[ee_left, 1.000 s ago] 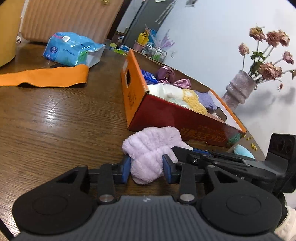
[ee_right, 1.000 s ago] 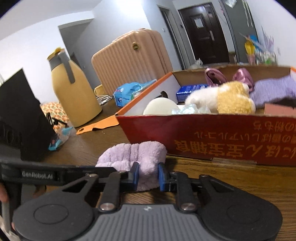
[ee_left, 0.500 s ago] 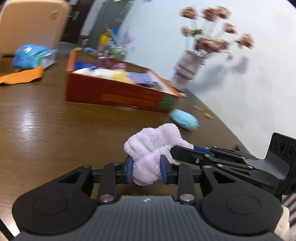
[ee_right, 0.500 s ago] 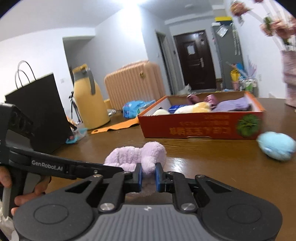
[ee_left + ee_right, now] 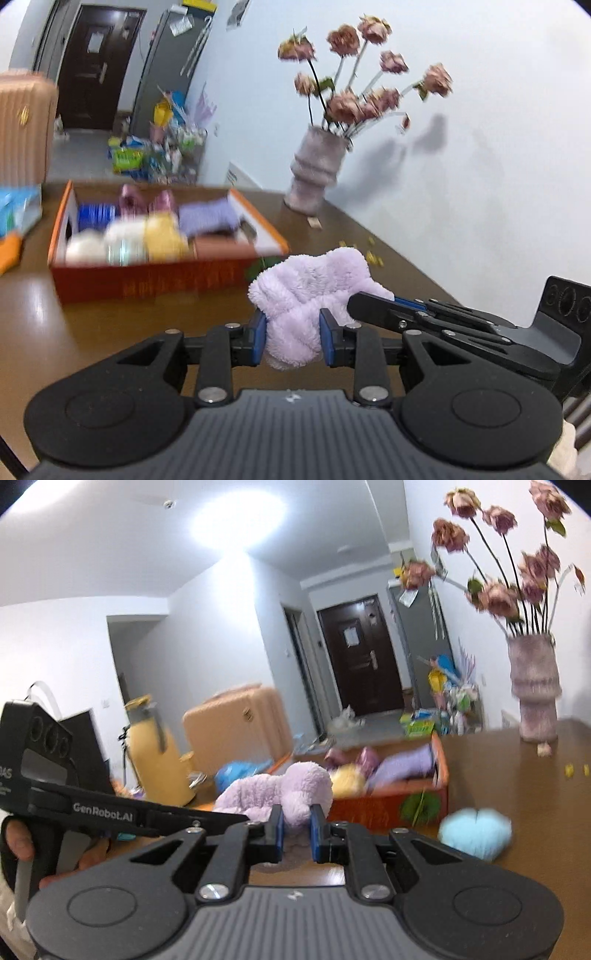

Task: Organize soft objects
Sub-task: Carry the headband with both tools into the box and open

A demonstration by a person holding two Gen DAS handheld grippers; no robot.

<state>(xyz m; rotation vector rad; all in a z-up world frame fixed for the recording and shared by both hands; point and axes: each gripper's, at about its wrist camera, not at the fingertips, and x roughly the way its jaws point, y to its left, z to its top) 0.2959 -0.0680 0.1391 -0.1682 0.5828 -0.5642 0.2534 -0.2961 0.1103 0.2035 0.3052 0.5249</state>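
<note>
Lifted clear of the table since a second ago, the lilac plush towel [image 5: 310, 291] hangs pinched between left gripper [image 5: 291, 341] and right gripper [image 5: 297, 829], short of the part-filled orange box [image 5: 166, 275], a blue plush [image 5: 476, 832] waiting beside it.

"GenRobot.AI" on left gripper [image 5: 236, 818]

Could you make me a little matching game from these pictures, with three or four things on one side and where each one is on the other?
Things:
1. fluffy lilac cloth
2. light blue plush
3. vase of dried flowers
4. yellow plush

Places:
A. lying inside the orange box
B. standing on the table by the white wall
C. pinched between the left gripper and the right gripper
D. lying loose on the table, outside the box

Pairs: 1-C, 2-D, 3-B, 4-A
</note>
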